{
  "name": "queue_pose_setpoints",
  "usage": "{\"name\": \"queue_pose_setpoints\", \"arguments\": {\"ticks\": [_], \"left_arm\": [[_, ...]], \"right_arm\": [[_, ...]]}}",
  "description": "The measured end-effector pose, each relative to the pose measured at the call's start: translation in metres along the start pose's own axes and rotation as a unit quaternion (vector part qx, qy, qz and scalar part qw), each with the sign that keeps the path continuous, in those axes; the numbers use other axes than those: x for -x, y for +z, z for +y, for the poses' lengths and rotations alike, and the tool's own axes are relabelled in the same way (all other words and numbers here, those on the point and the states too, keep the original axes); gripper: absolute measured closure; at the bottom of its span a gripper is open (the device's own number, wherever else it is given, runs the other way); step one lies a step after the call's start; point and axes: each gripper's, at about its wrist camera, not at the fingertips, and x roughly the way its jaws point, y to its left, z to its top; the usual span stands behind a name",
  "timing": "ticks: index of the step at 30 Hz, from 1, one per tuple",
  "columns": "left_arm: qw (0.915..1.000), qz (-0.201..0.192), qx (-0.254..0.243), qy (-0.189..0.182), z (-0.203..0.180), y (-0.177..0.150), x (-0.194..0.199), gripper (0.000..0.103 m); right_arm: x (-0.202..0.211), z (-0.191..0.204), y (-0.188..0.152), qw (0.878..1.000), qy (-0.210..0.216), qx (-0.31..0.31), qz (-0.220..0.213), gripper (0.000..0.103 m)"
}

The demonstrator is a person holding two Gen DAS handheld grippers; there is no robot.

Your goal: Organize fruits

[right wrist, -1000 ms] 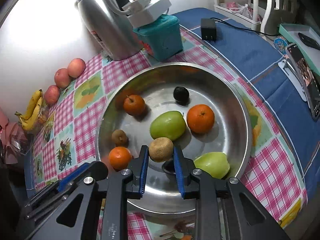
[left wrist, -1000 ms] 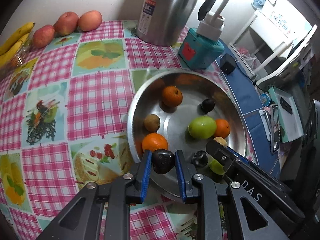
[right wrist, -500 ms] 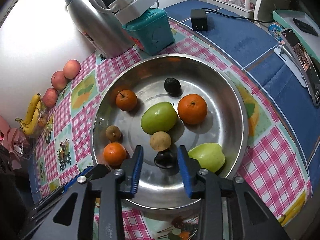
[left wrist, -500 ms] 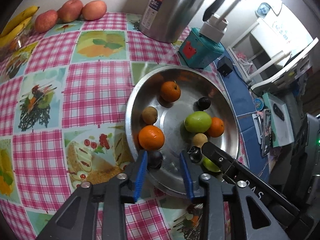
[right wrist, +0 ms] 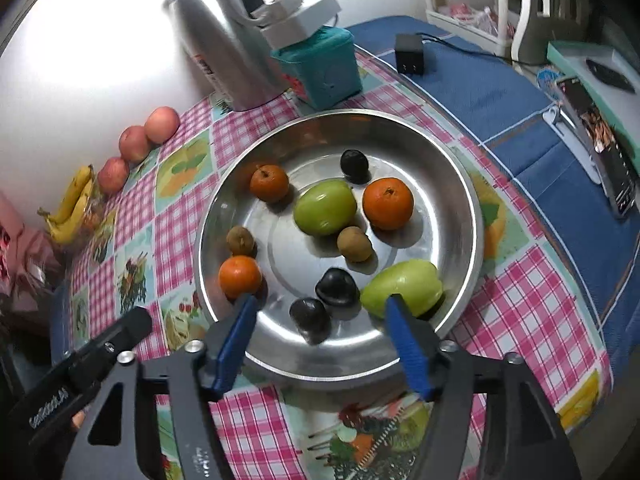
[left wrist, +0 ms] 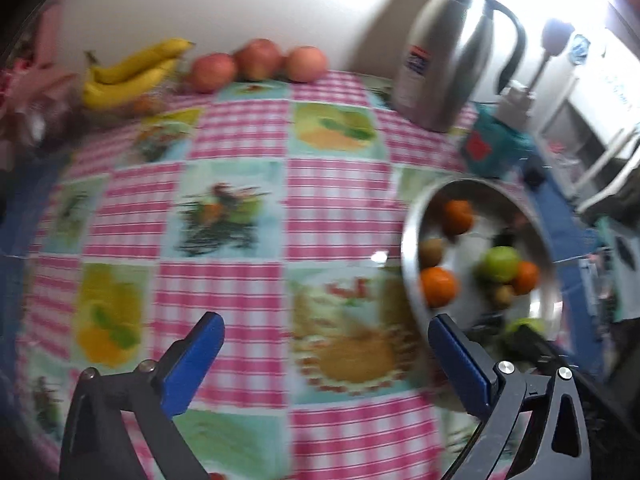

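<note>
Your right gripper (right wrist: 318, 316) has just been opening, fingers empty above two glossy dark plums (right wrist: 324, 300) at the steel bowl's (right wrist: 460, 184) six o'clock; your left gripper (left wrist: 326, 354) gapes wide, empty, over the checked surface (left wrist: 240, 184).

Left wrist view motion-blurred, perhaps overexposed top right; right view sharp, wall glare, fisheye-curved edges.

A steel thermos jug (right wrist: 224, 52) stands on the desk's pink checked cloth (right wrist: 176, 236), just beside a teal box (right wrist: 324, 64) bearing a white device (right wrist: 300, 20). A black power adapter (right wrist: 409, 54) lies on the blue cloth (right wrist: 480, 92) farther right.
</note>
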Motion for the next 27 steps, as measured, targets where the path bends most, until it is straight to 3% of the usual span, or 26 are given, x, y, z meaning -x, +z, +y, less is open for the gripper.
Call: {"name": "queue_pose_setpoints", "arguments": {"ticks": [3,7,9,15,19,27], "left_arm": [[0.9998,-0.004,0.01,0.02,0.015,-0.009,0.006,0.0],[0.9987,-0.024,0.007,0.045,0.023,-0.017,0.021,0.0],[0.9978,-0.037,0.003,0.056,0.023,-0.021,0.029,0.0],[0.9979,-0.05,-0.004,0.041,0.021,-0.032,0.053,0.0],[0.9936,-0.059,-0.006,0.096,0.02,-0.042,0.064,0.0],[0.9892,-0.053,-0.006,0.137,0.026,-0.056,0.068,0.0]], "right_arm": [[0.005,0.005,-0.009,1.0,-0.002,0.016,-0.006,0.021],[0.015,0.013,-0.021,0.999,-0.003,0.044,-0.023,0.017],[0.019,0.017,-0.026,0.998,-0.002,0.056,-0.031,0.006],[0.036,0.026,-0.039,0.996,0.014,0.079,-0.05,0.006],[0.044,0.031,-0.047,0.994,0.015,0.095,-0.058,0.006],[0.048,0.034,-0.051,0.992,0.015,0.108,-0.062,0.006]]}}
